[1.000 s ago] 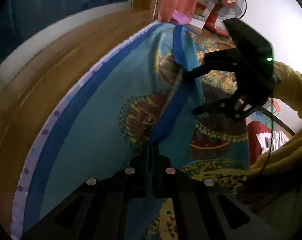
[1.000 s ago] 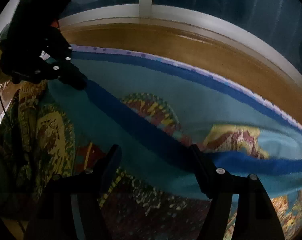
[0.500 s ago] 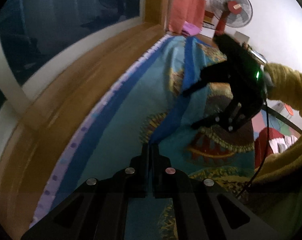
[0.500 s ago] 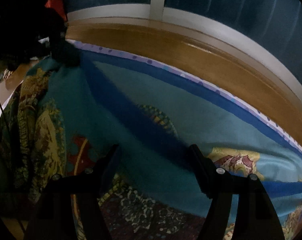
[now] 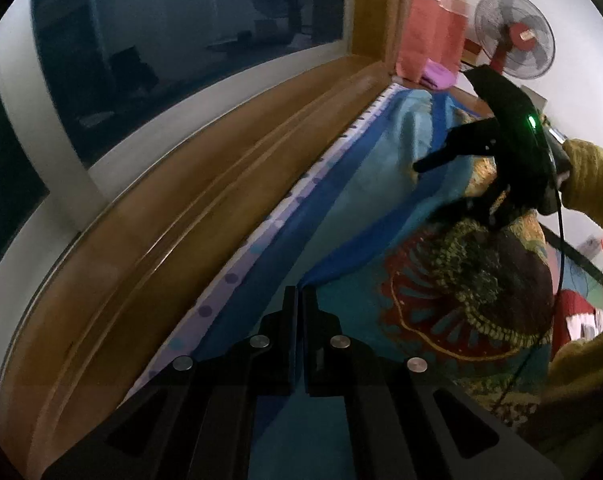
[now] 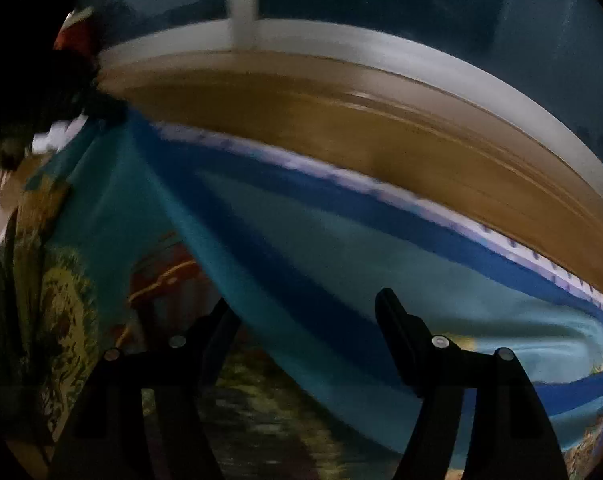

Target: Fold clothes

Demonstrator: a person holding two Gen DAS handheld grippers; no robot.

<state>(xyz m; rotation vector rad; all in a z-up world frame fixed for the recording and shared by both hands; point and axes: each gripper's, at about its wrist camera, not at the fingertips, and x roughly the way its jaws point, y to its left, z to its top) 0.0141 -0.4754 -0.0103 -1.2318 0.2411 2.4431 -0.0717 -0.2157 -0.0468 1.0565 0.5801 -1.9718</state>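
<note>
A dark window [image 5: 161, 52] and a long polished wooden ledge [image 5: 205, 184] are seen at the far left, and beside the ledge a large turquoise cloth with a dark blue border band and red-and-gold medallion print [image 5: 381, 184] is spread over the surface. Its blue edge is pinched at a raised peak by the left gripper [image 5: 300, 300], whose 2 fingers are pressed together on the fabric. Further right, the right gripper [image 5: 441, 188] is held with its fingers spread, 1 above the same blue edge and 1 below it, not yet closed on it. A slip is judged the main risk: a thin pinch could let the smooth fabric pull free. If the right fingers close off the border, the fold would likely run skewed. A red standing fan [image 5: 511, 46] stands well apart.
</note>
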